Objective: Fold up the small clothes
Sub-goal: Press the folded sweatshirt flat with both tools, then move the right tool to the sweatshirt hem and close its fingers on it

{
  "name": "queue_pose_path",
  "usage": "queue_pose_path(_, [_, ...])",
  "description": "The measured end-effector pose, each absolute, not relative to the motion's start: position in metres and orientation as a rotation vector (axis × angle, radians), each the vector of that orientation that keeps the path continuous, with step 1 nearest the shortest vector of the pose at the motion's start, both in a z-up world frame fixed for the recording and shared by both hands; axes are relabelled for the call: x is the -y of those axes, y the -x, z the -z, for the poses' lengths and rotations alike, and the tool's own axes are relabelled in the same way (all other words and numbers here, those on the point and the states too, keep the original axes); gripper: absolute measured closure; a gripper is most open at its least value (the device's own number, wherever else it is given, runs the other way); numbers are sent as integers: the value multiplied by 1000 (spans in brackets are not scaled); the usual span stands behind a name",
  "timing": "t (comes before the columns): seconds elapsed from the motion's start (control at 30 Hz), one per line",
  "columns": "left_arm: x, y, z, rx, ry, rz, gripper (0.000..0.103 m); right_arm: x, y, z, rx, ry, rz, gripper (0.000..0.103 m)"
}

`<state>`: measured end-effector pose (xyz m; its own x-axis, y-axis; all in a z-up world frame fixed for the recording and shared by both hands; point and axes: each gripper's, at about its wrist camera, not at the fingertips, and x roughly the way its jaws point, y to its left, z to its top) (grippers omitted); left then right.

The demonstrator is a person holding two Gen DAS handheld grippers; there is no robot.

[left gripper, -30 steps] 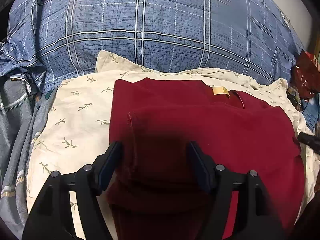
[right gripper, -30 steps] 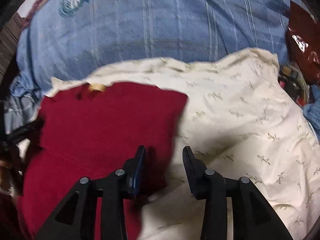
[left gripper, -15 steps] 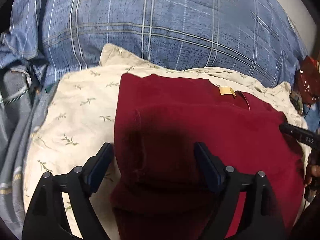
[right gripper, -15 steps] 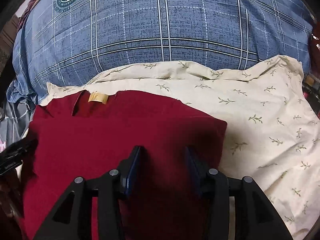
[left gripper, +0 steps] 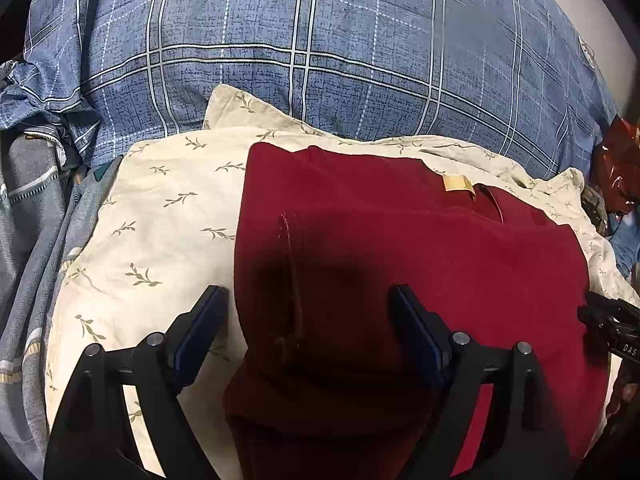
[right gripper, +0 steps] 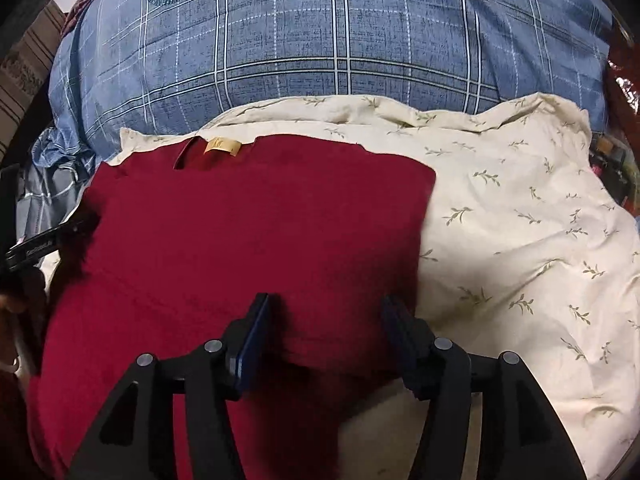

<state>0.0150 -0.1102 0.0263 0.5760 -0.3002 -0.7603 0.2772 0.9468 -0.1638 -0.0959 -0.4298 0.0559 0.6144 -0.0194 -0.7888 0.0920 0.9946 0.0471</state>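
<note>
A dark red garment (left gripper: pixel 420 248) with a tan neck label (left gripper: pixel 458 182) lies folded on a cream leaf-print cloth (left gripper: pixel 160 220). Over its left folded edge hangs my left gripper (left gripper: pixel 308 312), open wide, with the sleeve seam between the fingers and neither pad pressing on it. In the right wrist view the red garment (right gripper: pixel 240 232) fills the left half. My right gripper (right gripper: pixel 326 320) stands over its lower right edge; its jaws are opening, red cloth lies between them and the pads do not press it. The right gripper's tip (left gripper: pixel 608 316) shows at the left view's right edge.
A blue plaid pillow (left gripper: pixel 320 48) lies behind the cream cloth (right gripper: pixel 520 220). Grey striped bedding (left gripper: pixel 28 208) bunches at the left. A shiny red packet (left gripper: pixel 618 164) sits at the far right. A hand (right gripper: pixel 16 300) and the other gripper (right gripper: pixel 44 246) show at the right view's left edge.
The left jaws widened and let the red cloth lie loose. The right gripper moved left from the cream cloth onto the garment, came lower, and its jaws spread wider.
</note>
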Motion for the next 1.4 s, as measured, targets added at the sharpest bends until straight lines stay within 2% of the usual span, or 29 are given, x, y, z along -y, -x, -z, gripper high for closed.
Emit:
queue_pose_path(0.13, [108,-10,-29,-892,27,321,18,426,103,-66,-912,-96,75,44])
queue_pose_path(0.27, [104,1,-33,-892,21,310,18,418,129,-78,-890,-125,39,33])
queue_pose_path(0.73, [99,71,-48,-919,-32,335,18,398,204,-61,-963,-182,-44,33])
queue_pose_path(1.03, [81,126,-46,-931,-19,340,18,412,223,-46,-959,-306,-62,33])
queue_pose_path(1.1, [74,137,-44,-938,-1,341,18,407,225,-44,-955,-307,-80,38])
queue_pose_path(1.17, [69,144,-43,-942,10,337,18,399,227,-46,-948,-262,-95,81])
queue_pose_path(1.33, [54,164,-39,-954,37,315,18,401,234,-49,-937,-207,-41,94])
queue_pose_path(1.4, [50,171,-37,-960,33,305,18,406,239,-50,-930,-222,-39,94])
